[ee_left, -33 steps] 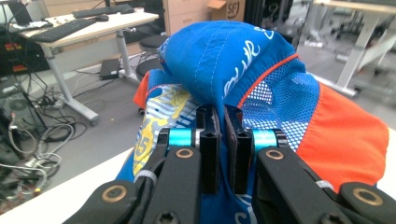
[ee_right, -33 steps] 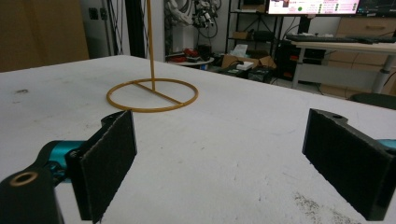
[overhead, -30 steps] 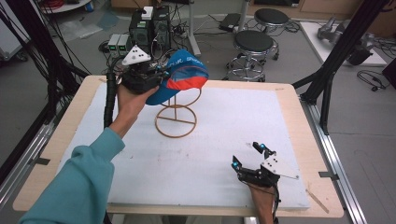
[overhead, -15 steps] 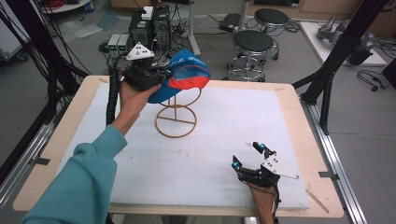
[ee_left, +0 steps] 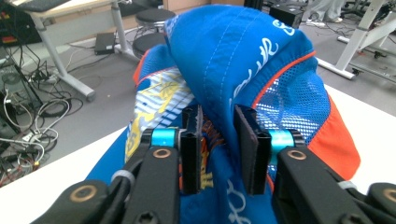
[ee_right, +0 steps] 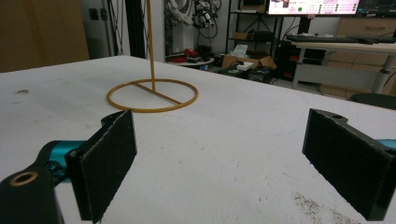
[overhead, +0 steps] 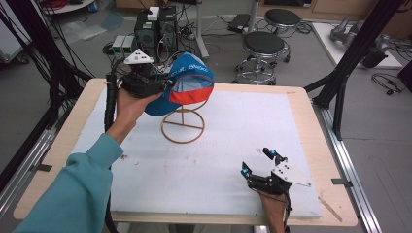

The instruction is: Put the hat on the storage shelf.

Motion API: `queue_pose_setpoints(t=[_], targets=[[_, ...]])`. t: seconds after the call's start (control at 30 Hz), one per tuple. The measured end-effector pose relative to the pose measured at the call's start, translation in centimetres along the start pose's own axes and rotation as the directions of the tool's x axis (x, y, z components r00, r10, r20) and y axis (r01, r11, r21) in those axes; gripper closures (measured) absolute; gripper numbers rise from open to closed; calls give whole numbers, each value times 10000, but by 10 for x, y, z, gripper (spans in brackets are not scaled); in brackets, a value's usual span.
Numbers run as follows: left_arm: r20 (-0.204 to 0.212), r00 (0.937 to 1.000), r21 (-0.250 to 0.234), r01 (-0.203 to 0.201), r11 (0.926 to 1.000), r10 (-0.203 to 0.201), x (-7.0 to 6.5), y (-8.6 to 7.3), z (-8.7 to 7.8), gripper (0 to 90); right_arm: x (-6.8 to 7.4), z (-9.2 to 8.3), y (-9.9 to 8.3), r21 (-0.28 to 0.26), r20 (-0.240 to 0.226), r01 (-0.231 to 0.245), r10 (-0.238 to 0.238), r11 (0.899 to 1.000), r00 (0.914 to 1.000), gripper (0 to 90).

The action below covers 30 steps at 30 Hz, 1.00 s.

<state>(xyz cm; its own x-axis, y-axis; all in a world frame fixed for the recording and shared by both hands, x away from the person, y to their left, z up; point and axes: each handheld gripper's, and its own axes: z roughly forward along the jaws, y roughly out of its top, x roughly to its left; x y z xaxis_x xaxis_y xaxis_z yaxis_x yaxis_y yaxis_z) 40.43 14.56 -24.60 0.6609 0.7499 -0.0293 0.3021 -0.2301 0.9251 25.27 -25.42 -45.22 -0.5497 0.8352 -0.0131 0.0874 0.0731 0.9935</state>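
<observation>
Blue fabric of the cap (overhead: 187, 82) is pinched in the left gripper (ee_left: 219, 149) directly above the gold wire stand (overhead: 183, 125) at the table's far left, while the right gripper (overhead: 259, 163), jaws wide and empty, rests near right.

Two round stools (overhead: 264, 46) stand on the floor beyond the counter's (overhead: 311, 145) far edge, beside what appear to be computer boxes (overhead: 155, 26).

A wooden table (overhead: 311, 126) is covered by a white mat (overhead: 233, 141); a wire stand (overhead: 183, 127) is set on it.
</observation>
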Motion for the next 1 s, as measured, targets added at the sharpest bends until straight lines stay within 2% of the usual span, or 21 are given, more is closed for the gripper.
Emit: queue_pose_setpoints(t=[0.1, 0.23, 0.37, 0.63, 0.93, 1.0], targets=[[215, 9998, 133, 7, 9999, -10, 2, -3, -2, 717, 0, -1, 0, -83, 4, -27, 27, 10000, 10000, 88], [271, 9993, 399, -254, 9989, 244, 1, -6, -3, 692, -1, -3, -1, -329, -8, -68, 68, 9994, 10000, 88], [369, 9990, 243, -246, 9994, 237, 0, -7, -6, 670, -1, -3, -1, -326, -9, -32, 32, 9995, 10000, 88], [457, 9990, 467, -52, 9989, 30, 3, -22, -9, 641, -1, -3, -1, -244, -39, -90, 89, 9997, 10000, 88], [356, 9993, 672, 48, 9977, -72, 7, -38, -14, 596, 0, -1, -1, -153, 12, 10, -10, 9999, 10000, 88], [429, 9989, 565, 141, 9983, -165, 9, -41, -15, 579, 0, -1, -1, -152, 17, 6, -6, 9999, 10000, 88]])
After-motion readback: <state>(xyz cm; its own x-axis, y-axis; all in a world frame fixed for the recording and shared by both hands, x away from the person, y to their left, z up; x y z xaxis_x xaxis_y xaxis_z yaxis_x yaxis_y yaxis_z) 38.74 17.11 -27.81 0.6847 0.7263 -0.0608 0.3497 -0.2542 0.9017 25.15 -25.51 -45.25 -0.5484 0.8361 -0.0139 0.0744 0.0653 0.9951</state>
